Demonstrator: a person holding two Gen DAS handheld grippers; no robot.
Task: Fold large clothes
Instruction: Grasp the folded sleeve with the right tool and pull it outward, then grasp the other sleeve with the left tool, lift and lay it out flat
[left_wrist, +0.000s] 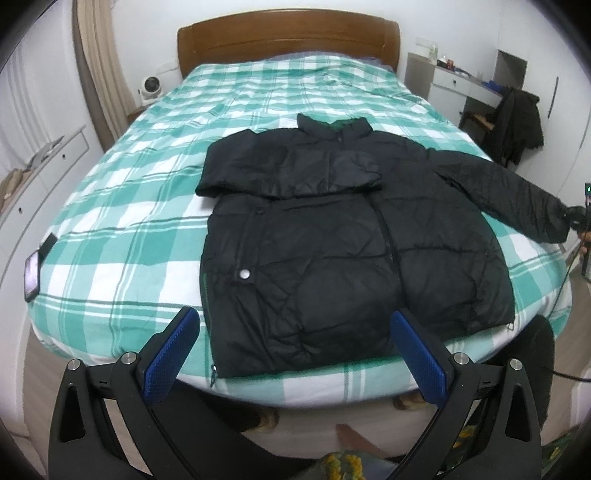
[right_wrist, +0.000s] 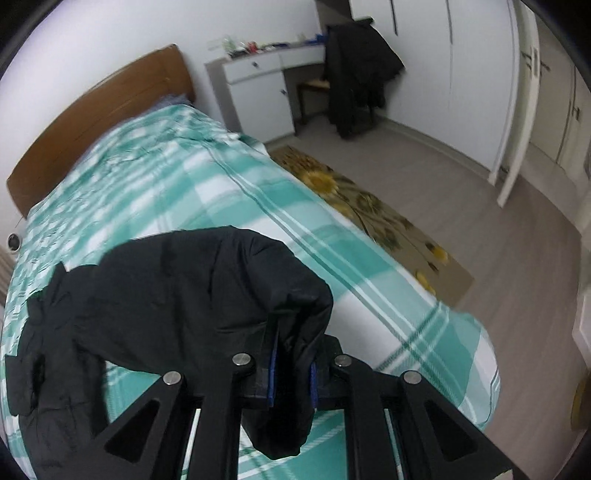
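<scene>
The bed (left_wrist: 129, 192), covered in a green and white checked sheet (right_wrist: 229, 192), fills most of both views, its brown wooden headboard (left_wrist: 288, 40) at the far end. All places below are given relative to the bed.

A black quilted jacket (left_wrist: 332, 240) lies flat on the near half of the bed, front side up, collar toward the headboard and hem close to the foot edge. One sleeve is folded across the chest, lying over the upper front of the jacket. The other sleeve (left_wrist: 509, 195) stretches out to the right side of the bed, past its edge, where its cuff is held up off the sheet.

Beyond the right side of the bed stands a white desk (right_wrist: 258, 70) with small items on top, and next to it a chair with a dark coat (right_wrist: 354, 77) draped over it. A flowered rug (right_wrist: 369, 210) lies on the floor along that same side. On the left side of the bed a small white fan (left_wrist: 149, 88) sits near the headboard, and a phone (left_wrist: 31, 273) rests at the left edge of the bed nearer the foot.

The left tool (left_wrist: 295, 354) hangs over the foot of the bed, just short of the jacket's hem, its blue-padded fingers (left_wrist: 173, 354) spread wide apart and holding nothing.

The right tool (right_wrist: 291, 373) is at the right side of the bed, its fingers pressed together on the cuff of the outstretched sleeve (right_wrist: 207, 295), with black fabric bunched between the blue pads and drooping below them.
</scene>
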